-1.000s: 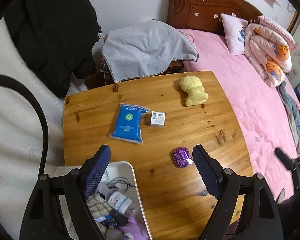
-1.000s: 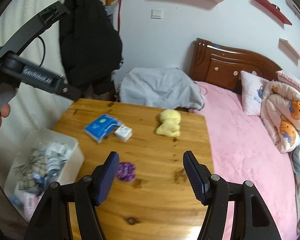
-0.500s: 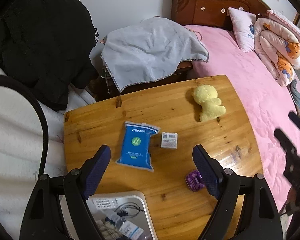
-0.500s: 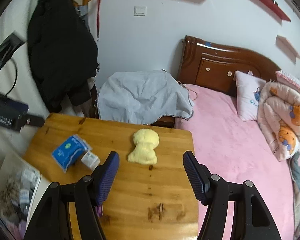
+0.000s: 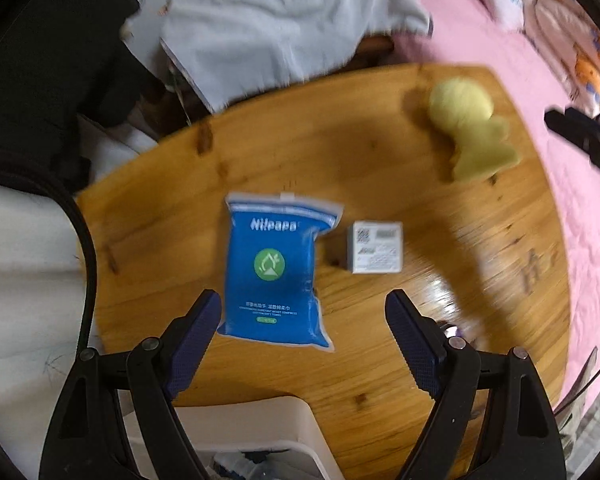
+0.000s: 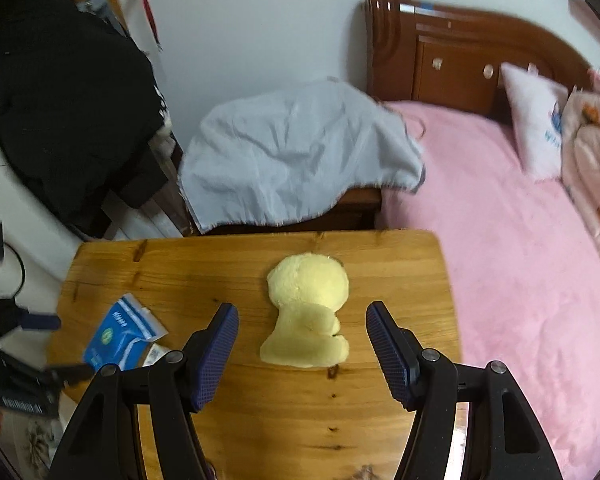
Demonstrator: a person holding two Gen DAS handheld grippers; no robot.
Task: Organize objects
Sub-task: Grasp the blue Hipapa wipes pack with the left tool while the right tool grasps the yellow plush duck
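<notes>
Left gripper [image 5: 303, 322]: held wide open above the table, nothing is gripped between its two blue pads
Right gripper [image 6: 302, 330]: held wide open too, nothing is gripped, its pads are seen on each side of the yellow toy but are not touching it
Blue pack [image 5: 275, 271]: laid flat on the table just ahead of the left gripper, its near end is seen between the two pads; in the right view it is seen off to the left of the right gripper [image 6: 121, 338]
Small white box [image 5: 376, 247]: set just to the right of the blue pack, ahead of the left gripper's right pad; only a corner is seen in the right view, behind the left finger
Yellow toy [image 6: 307, 310]: a soft plush laid flat on the wood, right ahead of the right gripper; from the left gripper it is seen far ahead and to the right [image 5: 471, 131], well apart from the box
Table [image 5: 380, 152]: a wooden top under both grippers
White bin [image 5: 236, 428]: seen below the left gripper, at the near edge of the table, with small things inside that are too blurred to be told
Grey cloth [image 6: 296, 152]: draped over something past the far edge of the table
Bed [image 6: 512, 248]: a pink cover is spread on it, to the right of the right gripper
</notes>
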